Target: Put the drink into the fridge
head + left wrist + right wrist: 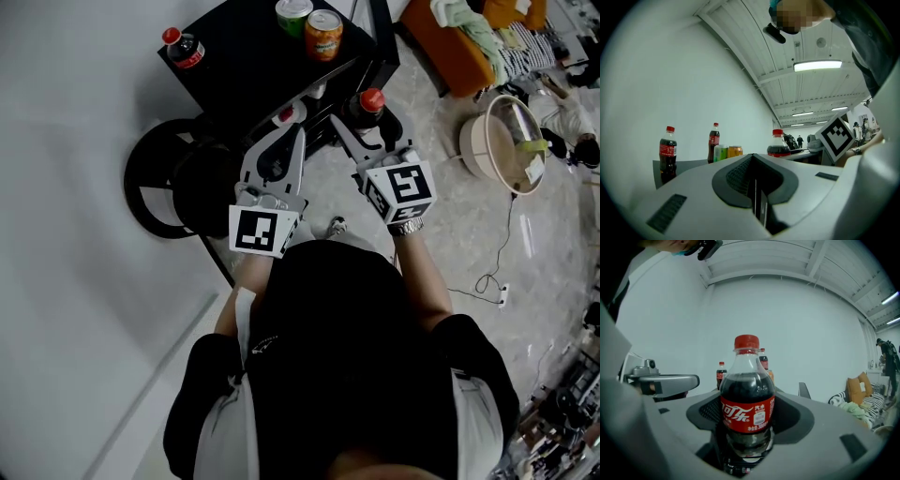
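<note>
In the right gripper view a cola bottle [746, 404] with a red cap and red label stands upright between the jaws, with my right gripper [746, 439] shut on its lower body. From the head view its cap [372, 99] shows between the fingers of the right gripper [371, 120], near the black table's [248, 66] front edge. My left gripper [298, 133] [755, 187] is beside it, shut and empty. On the table stand another cola bottle [184, 49] [668, 152], a second one [714, 140], a green can [293, 14] and an orange can [323, 35]. No fridge is in view.
A white wall runs along the left. A black round stool base [164, 187] sits below the table's left side. To the right are an orange sofa [450, 52], a round white shade [502, 141] and a cable [487, 277] on the marble floor.
</note>
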Available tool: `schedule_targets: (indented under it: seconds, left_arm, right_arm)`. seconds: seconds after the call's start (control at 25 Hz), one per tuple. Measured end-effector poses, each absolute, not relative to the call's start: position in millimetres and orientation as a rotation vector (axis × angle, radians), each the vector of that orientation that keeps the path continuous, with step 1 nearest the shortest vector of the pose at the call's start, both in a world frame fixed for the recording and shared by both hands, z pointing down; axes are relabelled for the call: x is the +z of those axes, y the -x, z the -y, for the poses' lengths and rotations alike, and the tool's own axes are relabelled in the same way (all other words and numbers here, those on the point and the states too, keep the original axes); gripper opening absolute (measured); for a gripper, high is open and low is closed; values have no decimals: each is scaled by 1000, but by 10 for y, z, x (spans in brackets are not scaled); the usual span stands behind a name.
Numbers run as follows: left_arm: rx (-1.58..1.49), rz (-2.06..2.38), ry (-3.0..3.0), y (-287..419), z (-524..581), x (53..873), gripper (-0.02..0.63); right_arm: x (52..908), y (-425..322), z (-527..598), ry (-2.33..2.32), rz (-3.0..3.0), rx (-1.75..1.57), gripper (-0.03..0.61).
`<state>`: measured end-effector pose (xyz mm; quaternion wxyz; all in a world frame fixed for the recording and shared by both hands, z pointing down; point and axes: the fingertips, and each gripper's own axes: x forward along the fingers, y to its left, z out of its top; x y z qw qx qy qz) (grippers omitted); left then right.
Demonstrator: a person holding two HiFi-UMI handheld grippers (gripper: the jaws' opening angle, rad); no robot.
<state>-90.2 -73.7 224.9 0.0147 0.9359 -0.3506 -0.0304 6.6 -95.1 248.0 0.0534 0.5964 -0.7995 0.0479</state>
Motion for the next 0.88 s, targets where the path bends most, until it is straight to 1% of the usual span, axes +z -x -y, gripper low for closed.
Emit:
schedule_targets:
  seconds: [0.44, 0.88]
  left_arm:
    - [-54, 1179, -2885, 534, 54, 2406, 9]
    - [-30, 1217, -2872, 311, -111, 2589, 9]
  right_arm:
    - [2797, -454, 198, -1723, 2462, 207, 304]
    - [3195, -711, -12, -1697, 2466, 265, 304]
